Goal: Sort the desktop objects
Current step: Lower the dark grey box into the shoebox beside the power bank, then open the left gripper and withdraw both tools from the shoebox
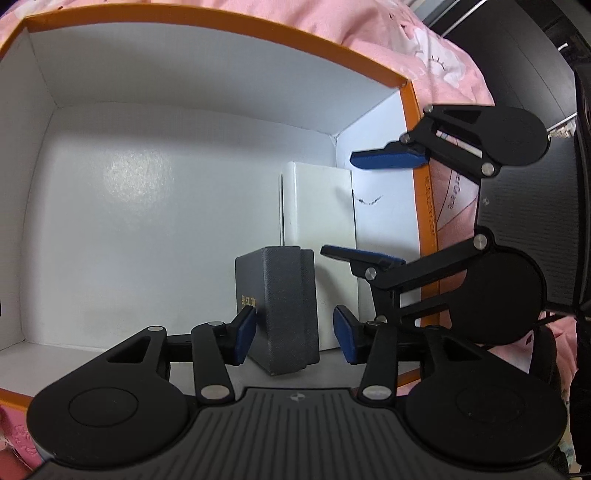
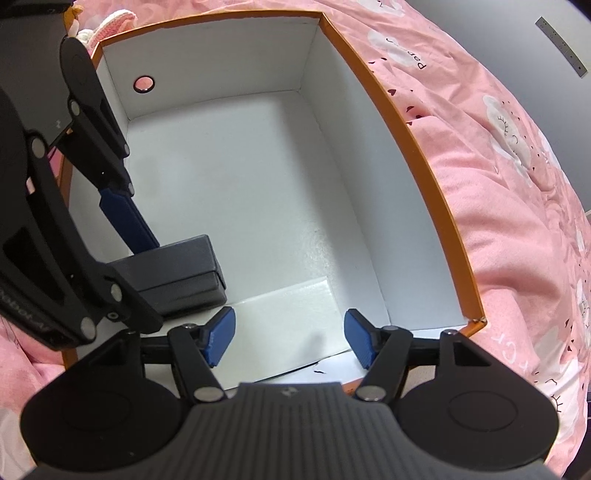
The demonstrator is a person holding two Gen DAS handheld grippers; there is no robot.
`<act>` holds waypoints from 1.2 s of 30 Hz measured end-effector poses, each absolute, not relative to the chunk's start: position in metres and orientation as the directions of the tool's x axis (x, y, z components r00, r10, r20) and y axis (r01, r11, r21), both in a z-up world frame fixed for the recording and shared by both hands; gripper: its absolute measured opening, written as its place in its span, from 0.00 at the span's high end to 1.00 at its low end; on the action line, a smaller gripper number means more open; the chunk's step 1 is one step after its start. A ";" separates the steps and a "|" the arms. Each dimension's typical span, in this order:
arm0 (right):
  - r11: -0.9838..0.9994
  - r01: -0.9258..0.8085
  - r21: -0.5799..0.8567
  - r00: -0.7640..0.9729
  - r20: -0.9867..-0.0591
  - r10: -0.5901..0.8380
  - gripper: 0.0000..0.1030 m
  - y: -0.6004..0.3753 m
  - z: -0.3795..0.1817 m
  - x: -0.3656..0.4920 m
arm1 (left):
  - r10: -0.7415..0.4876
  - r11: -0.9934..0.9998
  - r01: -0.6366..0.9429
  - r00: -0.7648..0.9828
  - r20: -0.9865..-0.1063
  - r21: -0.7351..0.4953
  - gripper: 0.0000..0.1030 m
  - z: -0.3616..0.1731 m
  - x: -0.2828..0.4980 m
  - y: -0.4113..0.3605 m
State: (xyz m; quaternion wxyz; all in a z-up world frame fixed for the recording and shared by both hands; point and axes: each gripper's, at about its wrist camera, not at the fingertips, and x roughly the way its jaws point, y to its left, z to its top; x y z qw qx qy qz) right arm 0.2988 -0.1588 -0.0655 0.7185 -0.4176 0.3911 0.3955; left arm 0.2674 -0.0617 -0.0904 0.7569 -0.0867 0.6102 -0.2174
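Note:
A dark grey textured case (image 1: 280, 306) with gold lettering stands on the white floor of an orange-rimmed box (image 1: 221, 27). My left gripper (image 1: 295, 339) is open around the case: the left pad lies close against it, and a gap shows at the right pad. A flat white box (image 1: 317, 218) lies behind the case against the box's right wall. My right gripper (image 2: 290, 339) hangs open over that white box (image 2: 295, 310) with nothing between its pads; it also shows as the right gripper (image 1: 373, 206). From the right wrist, the grey case (image 2: 184, 273) lies partly hidden behind the left gripper's blue finger (image 2: 125, 218).
The orange-rimmed box (image 2: 406, 140) rests on pink bedding (image 2: 498, 203) printed with white clouds. A round hole (image 2: 144, 84) pierces its far wall. Most of the white floor (image 2: 240, 177) is bare. Dark furniture (image 1: 524, 92) stands beyond the bedding.

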 end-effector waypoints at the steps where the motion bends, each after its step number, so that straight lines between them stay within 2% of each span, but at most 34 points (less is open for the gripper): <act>1: 0.338 -0.894 -0.294 0.384 -0.891 0.243 0.34 -0.159 -0.064 0.297 | -0.432 0.892 0.225 0.167 -0.886 -0.392 0.55 -0.089 0.266 -0.061; 6: 0.338 -0.893 -0.298 0.389 -0.888 0.244 0.33 -0.162 -0.061 0.291 | -0.423 0.893 0.258 0.198 -0.884 -0.370 0.70 -0.086 0.260 -0.066; 10: 0.340 -0.892 -0.297 0.389 -0.888 0.245 0.33 -0.164 -0.061 0.289 | -0.407 0.891 0.308 0.217 -0.887 -0.334 0.70 -0.085 0.255 -0.072; 18: 0.334 -0.894 -0.299 0.391 -0.884 0.257 0.33 -0.169 -0.055 0.282 | -0.380 0.903 0.305 0.240 -0.893 -0.302 0.70 -0.080 0.253 -0.068; 36: 0.353 -0.884 -0.306 0.411 -0.869 0.276 0.33 -0.174 -0.040 0.270 | -0.388 0.909 0.288 0.317 -0.865 -0.302 0.69 -0.064 0.243 -0.059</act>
